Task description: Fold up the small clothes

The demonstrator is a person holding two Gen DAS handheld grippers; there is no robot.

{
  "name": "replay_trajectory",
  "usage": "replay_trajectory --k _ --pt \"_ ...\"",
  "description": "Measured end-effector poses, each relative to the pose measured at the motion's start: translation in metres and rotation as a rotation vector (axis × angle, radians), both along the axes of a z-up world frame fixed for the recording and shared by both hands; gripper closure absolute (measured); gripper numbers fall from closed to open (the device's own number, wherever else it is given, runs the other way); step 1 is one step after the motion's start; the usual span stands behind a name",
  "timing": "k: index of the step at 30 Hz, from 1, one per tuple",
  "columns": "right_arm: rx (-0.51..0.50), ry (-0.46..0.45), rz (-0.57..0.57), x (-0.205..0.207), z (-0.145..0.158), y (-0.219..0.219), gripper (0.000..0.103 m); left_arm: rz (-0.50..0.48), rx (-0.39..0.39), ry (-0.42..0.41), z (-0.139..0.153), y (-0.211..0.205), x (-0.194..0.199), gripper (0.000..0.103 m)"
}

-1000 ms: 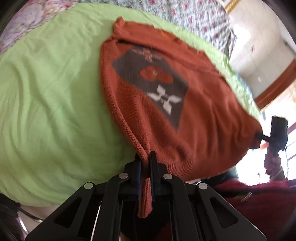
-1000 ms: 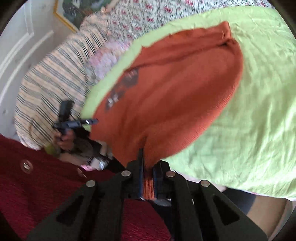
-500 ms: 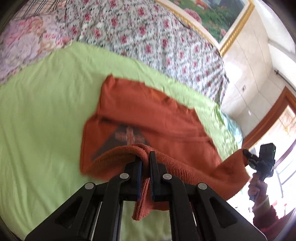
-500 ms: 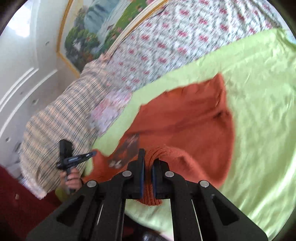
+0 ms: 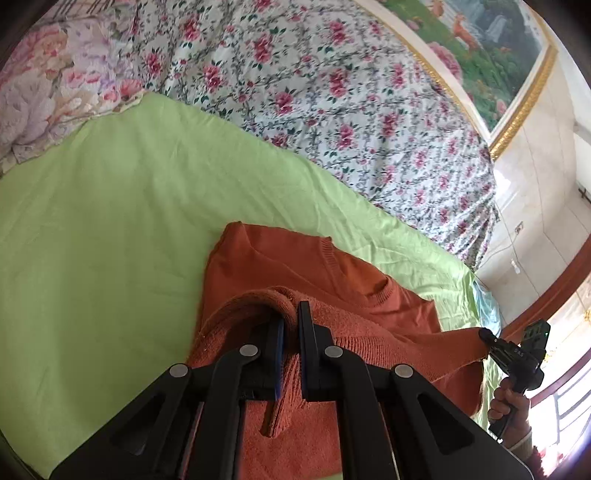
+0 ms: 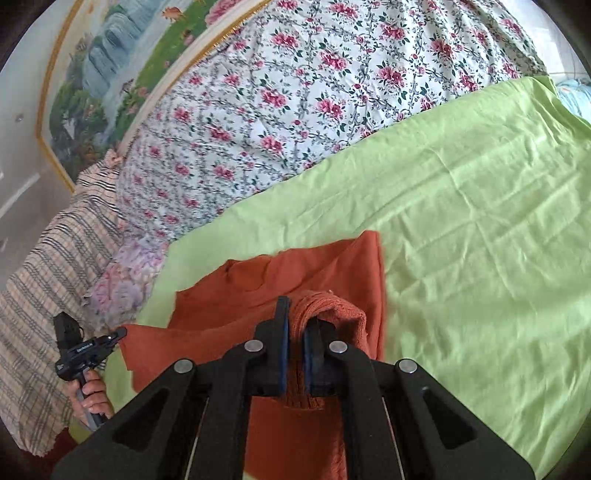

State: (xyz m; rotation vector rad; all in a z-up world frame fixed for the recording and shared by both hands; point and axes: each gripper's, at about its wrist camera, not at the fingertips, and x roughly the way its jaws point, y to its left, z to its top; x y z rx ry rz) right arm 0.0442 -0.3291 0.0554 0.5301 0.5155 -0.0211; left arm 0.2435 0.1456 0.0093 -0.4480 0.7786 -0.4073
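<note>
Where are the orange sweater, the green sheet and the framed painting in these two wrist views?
orange sweater (image 5: 280, 258): left wrist view, flat upper part near the neckline.
green sheet (image 6: 480, 229): right wrist view, bare wrinkled area right of the sweater.
framed painting (image 5: 476, 33): left wrist view, green landscape area inside the gold frame.

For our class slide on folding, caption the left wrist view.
Left gripper shut on the rust-orange knitted sweater's hem, folding it over on the lime-green bedsheet.
</note>
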Motion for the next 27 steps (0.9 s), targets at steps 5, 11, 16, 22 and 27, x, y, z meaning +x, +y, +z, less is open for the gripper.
replay_trajectory --k 5,11,16,22,27 --pt "-0.020 0.076 -0.031 0.035 -0.012 -0.011 0.096 0.023 -0.003 0.077 -0.025 -0.001 0.035 0.099" --pt "-0.048 0.199 -0.056 0.064 -0.039 -0.017 0.095 0.043 -0.015 0.210 -0.065 0.001 0.070 0.095" --pt "-0.004 0.245 -0.088 0.061 -0.050 -0.023 0.074 0.005 -0.052 0.215 -0.062 -0.002 0.042 0.076" --pt "-0.110 0.128 -0.104 0.010 -0.027 0.020 0.049 -0.243 0.048 0.185 -0.060 -0.076 -0.025 0.060" --pt "-0.211 0.251 0.246 0.034 -0.057 0.091 0.049 -0.293 0.202 0.178 -0.066 -0.117 -0.015 0.059"
